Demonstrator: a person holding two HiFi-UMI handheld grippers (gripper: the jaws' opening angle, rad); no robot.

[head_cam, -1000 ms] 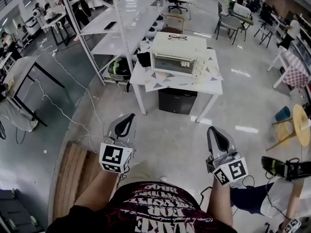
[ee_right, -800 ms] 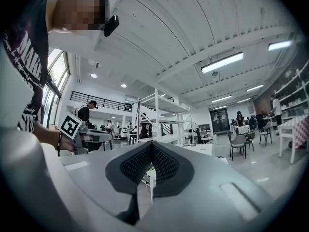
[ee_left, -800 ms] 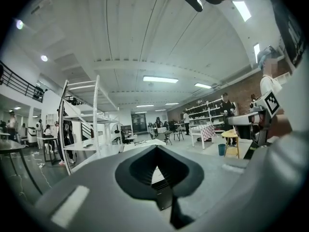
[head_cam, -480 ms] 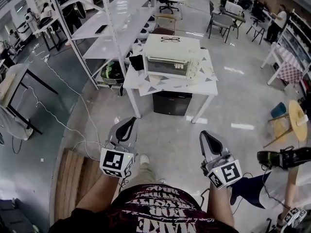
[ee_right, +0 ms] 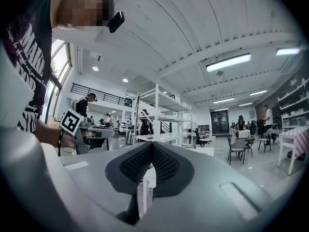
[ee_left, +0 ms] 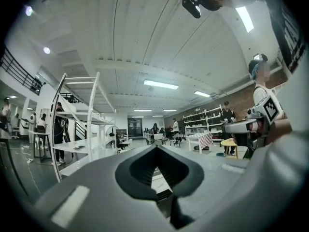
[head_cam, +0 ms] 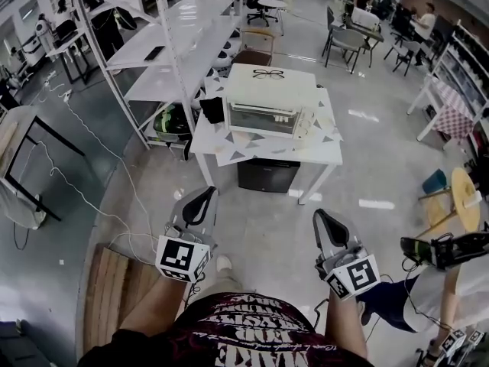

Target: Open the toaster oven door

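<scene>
While both hang low over the floor, the left gripper [head_cam: 200, 202] and right gripper [head_cam: 328, 226] show jaws pressed together, empty. Well ahead, the toaster oven [head_cam: 263, 112] sits on a white table [head_cam: 321, 153], door seemingly shut.

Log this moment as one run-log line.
stage: pre-contact | toaster oven on white table | door: closed | left tongs: shut, empty | right tongs: shut, empty
</scene>
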